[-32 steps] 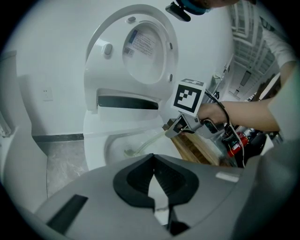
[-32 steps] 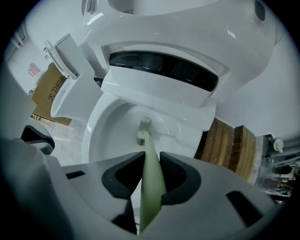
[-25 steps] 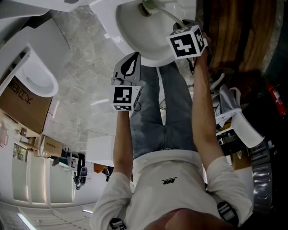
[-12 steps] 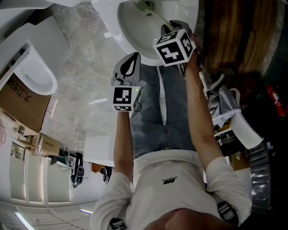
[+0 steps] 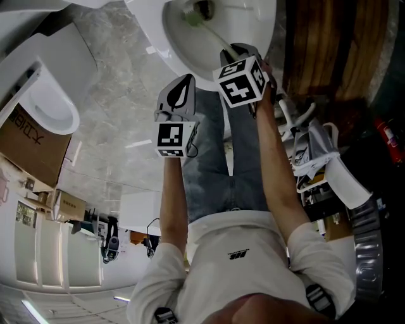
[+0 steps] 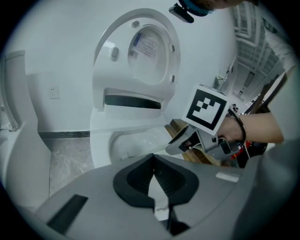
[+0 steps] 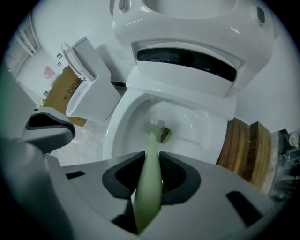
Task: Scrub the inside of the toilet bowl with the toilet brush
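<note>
The white toilet bowl (image 5: 183,50) is open, its lid (image 6: 146,49) raised against the wall. My right gripper (image 5: 236,53) hangs over the bowl's near rim, shut on the pale green toilet brush (image 7: 149,180). The brush handle runs forward between the jaws. Its bristle head (image 7: 153,125) sits low inside the bowl (image 7: 119,122), beside the drain hole, and shows as a green spot (image 5: 192,16) in the head view. My left gripper (image 5: 181,88) is held beside the bowl, apart from it, shut (image 6: 153,158) with nothing in it. From there the right gripper (image 6: 199,129) shows at the right.
A second white fixture (image 5: 54,107) and a cardboard box (image 5: 28,142) stand on the marble floor (image 5: 120,95) to the left. Brown wooden slats (image 7: 243,145) adjoin the bowl's right side. The person's legs (image 5: 228,158) stand just before the bowl.
My right gripper has shifted left and drawn back slightly along the bowl's rim, and the brush head has moved across the inside of the bowl. The left gripper has stayed still.
</note>
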`<state>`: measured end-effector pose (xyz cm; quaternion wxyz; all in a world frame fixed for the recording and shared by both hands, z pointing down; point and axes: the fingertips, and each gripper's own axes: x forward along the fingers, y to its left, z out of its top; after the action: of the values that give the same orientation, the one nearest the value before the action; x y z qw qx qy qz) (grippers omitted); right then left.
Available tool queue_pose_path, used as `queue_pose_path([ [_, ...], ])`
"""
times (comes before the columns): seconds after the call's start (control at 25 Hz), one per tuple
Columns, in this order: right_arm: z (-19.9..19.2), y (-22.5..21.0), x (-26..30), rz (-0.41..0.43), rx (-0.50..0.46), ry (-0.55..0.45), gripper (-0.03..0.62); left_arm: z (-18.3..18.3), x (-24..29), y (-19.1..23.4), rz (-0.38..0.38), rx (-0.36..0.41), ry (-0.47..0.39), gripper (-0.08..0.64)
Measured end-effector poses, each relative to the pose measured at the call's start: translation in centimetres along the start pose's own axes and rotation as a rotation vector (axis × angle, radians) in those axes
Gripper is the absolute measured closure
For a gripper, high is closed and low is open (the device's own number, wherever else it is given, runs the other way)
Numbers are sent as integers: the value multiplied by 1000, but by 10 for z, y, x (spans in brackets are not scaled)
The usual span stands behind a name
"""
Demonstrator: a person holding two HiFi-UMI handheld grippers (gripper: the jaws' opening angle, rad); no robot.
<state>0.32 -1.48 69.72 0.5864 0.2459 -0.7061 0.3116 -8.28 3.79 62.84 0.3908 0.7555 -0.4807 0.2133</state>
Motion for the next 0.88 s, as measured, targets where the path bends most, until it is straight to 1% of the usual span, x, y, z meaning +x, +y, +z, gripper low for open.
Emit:
queue_pose_path([
  [0.12, -19, 9, -2, 19, 11, 12, 505, -1, 0, -3, -3, 4, 0, 549],
  [0.28, -44, 16, -6, 23, 20, 32, 505, -2, 1, -7, -6, 11, 4, 549],
  [0.6, -91, 17, -12, 5, 52, 77, 505, -5, 4, -16, -14, 23, 12, 549],
  [0.88, -118, 17, -6, -22, 54, 112, 506, -5, 9, -21, -17, 39, 22, 549],
])
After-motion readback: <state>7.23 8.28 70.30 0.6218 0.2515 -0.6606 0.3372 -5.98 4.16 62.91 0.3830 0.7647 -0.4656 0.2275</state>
